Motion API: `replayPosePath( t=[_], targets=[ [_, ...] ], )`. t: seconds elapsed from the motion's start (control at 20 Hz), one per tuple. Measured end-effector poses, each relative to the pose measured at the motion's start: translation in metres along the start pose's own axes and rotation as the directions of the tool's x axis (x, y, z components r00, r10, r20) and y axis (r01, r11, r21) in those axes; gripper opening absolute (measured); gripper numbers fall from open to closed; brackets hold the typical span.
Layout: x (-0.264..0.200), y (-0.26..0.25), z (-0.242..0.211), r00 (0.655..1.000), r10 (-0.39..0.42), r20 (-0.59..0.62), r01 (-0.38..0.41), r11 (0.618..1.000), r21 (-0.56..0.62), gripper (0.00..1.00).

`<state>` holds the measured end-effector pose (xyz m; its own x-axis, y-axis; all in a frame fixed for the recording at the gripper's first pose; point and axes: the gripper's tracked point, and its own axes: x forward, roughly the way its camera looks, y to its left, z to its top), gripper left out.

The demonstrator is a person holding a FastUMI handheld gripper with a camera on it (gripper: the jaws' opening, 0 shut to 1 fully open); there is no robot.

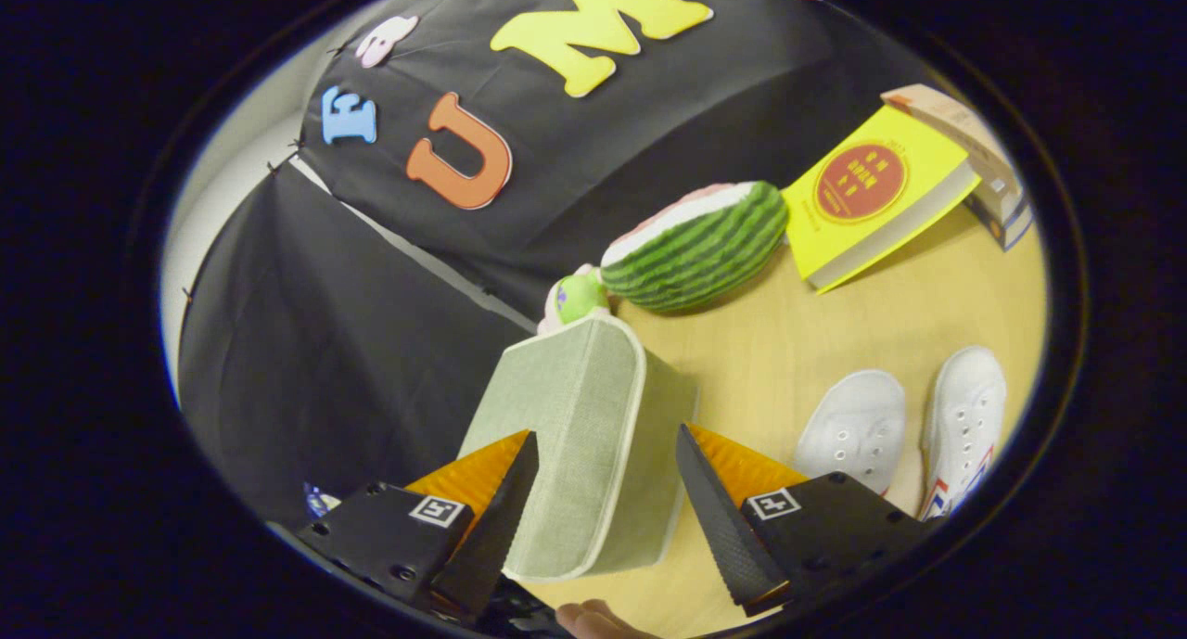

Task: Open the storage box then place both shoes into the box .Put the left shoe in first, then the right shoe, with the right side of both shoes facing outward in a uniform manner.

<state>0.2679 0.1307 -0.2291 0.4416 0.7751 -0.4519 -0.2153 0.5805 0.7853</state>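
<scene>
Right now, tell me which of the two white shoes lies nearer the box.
The plain white shoe, lying just beyond the open claw, is nearer the box. The other shoe lies past it and has red and blue marks on its side.

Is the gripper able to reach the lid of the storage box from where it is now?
Probably yes. The gripper is open, its fingers either side of the green storage box, whose closed lid lies just ahead with nothing in between. The two white shoes stand apart on the table.
</scene>
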Motion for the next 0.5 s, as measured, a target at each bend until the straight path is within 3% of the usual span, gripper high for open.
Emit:
replayPosePath(
  t=[0.1, 0.25, 0.45, 0.5],
  targets=[
    [0.013, -0.008, 0.008, 0.997, 0.068, -0.028, -0.065, 0.994, 0.089, 0.94],
    [0.032, -0.011, 0.008, 0.984, 0.152, -0.095, -0.142, 0.985, 0.101, 0.94],
    [0.050, 0.009, -0.012, 0.929, 0.311, -0.202, -0.277, 0.944, 0.180, 0.93],
    [0.058, 0.009, -0.014, 0.924, 0.320, -0.209, -0.279, 0.938, 0.204, 0.93]
  ],
)
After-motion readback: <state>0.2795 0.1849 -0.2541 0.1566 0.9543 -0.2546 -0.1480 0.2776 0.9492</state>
